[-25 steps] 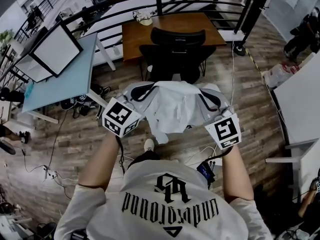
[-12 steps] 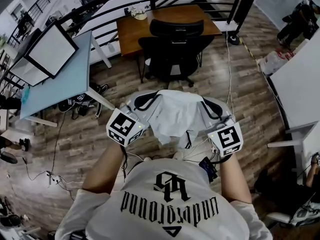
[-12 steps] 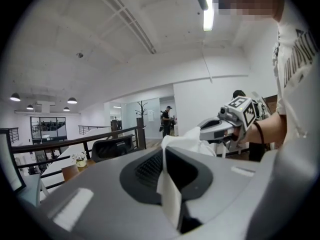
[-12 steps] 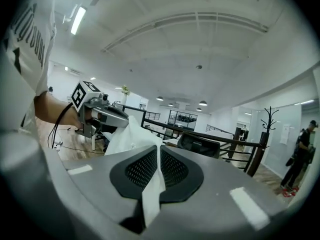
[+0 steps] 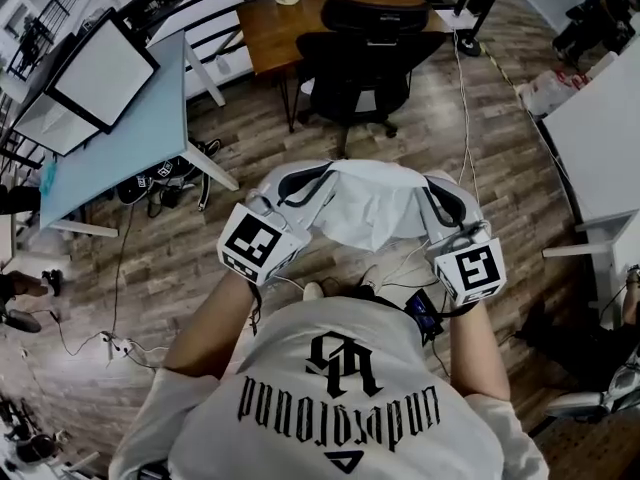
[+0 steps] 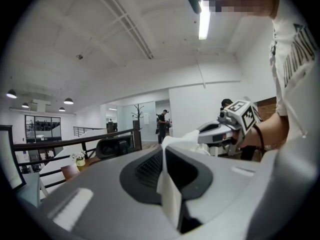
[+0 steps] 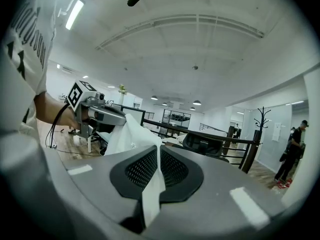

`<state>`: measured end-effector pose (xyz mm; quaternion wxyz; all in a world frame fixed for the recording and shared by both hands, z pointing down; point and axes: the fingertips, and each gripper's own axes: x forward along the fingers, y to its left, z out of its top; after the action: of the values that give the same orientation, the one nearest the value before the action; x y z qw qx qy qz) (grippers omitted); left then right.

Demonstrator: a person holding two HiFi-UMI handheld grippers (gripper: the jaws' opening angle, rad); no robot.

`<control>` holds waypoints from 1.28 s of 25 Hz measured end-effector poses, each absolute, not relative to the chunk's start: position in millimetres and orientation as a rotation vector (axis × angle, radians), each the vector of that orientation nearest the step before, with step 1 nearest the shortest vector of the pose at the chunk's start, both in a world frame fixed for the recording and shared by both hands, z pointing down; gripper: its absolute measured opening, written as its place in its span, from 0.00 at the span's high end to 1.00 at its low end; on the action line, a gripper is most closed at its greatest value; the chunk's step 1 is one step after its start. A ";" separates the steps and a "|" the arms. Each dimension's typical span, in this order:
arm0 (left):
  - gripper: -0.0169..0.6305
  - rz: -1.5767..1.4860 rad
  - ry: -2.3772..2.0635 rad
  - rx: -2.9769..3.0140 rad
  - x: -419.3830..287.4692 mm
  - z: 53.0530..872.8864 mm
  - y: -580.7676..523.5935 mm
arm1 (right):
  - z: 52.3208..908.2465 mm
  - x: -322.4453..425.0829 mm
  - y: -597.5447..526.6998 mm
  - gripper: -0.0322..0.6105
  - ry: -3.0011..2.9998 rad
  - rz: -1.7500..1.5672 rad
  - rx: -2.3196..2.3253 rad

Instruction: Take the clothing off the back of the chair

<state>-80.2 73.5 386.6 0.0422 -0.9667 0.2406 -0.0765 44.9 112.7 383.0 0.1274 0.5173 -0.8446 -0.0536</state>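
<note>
The left gripper [image 5: 305, 180] and right gripper [image 5: 440, 196] fingers pinch the white clothing [image 5: 375, 208], seemingly clear of the chair [image 5: 365, 63].

light: bright ceiling strips | edges: fisheye-warped, dark vignette | focus: sharp

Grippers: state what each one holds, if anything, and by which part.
Both are shut on one white garment: the left gripper pinches its left edge, the right gripper its right edge, with the cloth spread between them.
</note>
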 end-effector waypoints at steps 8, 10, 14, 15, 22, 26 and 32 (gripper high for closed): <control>0.88 -0.210 0.717 -2.982 -130.7 389.3 94.0 | 388.8 -7.8 132.8 0.93 -2.454 -0.148 1.498; 0.88 -0.203 0.708 -2.988 -139.0 391.4 102.1 | 392.1 -17.7 141.1 0.93 -2.454 -0.142 1.492; 0.88 -0.186 0.699 -2.988 -153.2 394.8 120.3 | 399.5 -34.6 157.9 0.93 -2.462 -0.148 1.497; 0.88 -0.178 0.693 -2.992 -154.8 394.3 125.4 | 400.7 -37.1 161.2 0.93 -2.463 -0.149 1.501; 0.88 -0.158 0.744 -3.021 -178.4 397.1 138.7 | 404.9 -57.8 173.2 0.93 -2.458 -0.129 1.523; 0.88 -0.143 0.752 -2.999 -186.0 399.3 132.0 | 406.0 -61.0 169.8 0.93 -2.430 -0.111 1.541; 0.88 -0.134 0.755 -2.990 -191.6 404.3 124.1 | 406.5 -70.2 163.3 0.93 -2.458 -0.136 1.536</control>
<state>-191.6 124.1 404.3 0.0275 -0.9683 0.2445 -0.0433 -70.2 163.3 406.5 0.1194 0.5256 -0.8410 -0.0466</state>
